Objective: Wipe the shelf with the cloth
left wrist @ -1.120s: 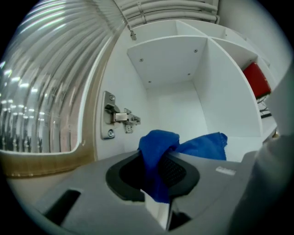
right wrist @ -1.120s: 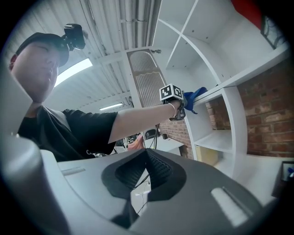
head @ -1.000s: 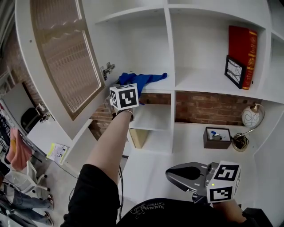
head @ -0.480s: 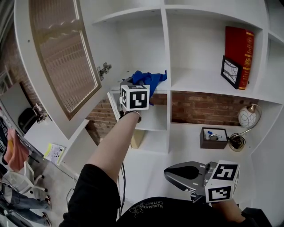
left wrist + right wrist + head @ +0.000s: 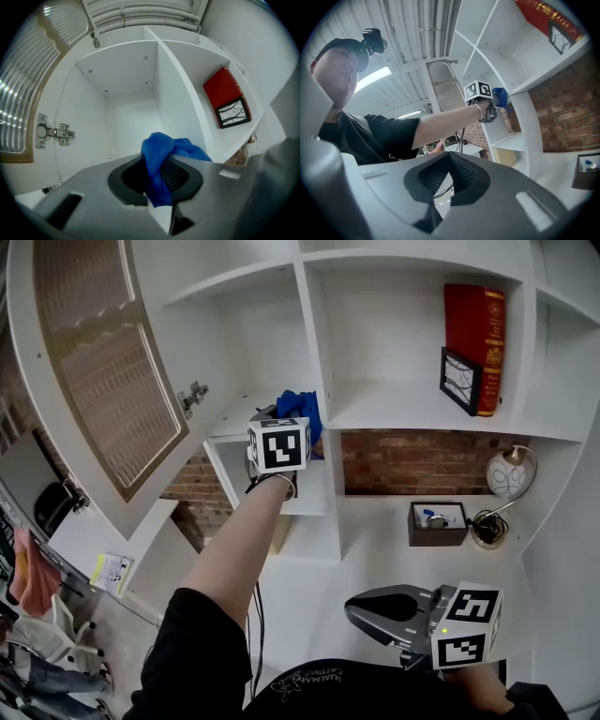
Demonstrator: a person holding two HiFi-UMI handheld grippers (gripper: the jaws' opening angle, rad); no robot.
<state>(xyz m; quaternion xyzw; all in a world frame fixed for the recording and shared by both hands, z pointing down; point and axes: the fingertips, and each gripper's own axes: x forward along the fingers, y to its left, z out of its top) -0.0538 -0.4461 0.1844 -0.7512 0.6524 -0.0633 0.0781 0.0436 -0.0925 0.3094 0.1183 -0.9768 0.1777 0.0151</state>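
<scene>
Left gripper — jaws clamped on the blue cloth, which bunches above them at the front edge of the open white shelf compartment, beside its divider. Right gripper — jaws closed together on nothing, held low, well apart from the shelf.

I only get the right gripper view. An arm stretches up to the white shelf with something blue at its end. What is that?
Observer: The left gripper has its jaws clamped on a blue cloth, held at the mouth of a shelf compartment.
Operator: Is anything else in that compartment?
Observer: A metal door hinge is on its left wall.
Operator: What lies past my picture's right edge?
Observer: A round lamp stands just right of the dark box.
</scene>
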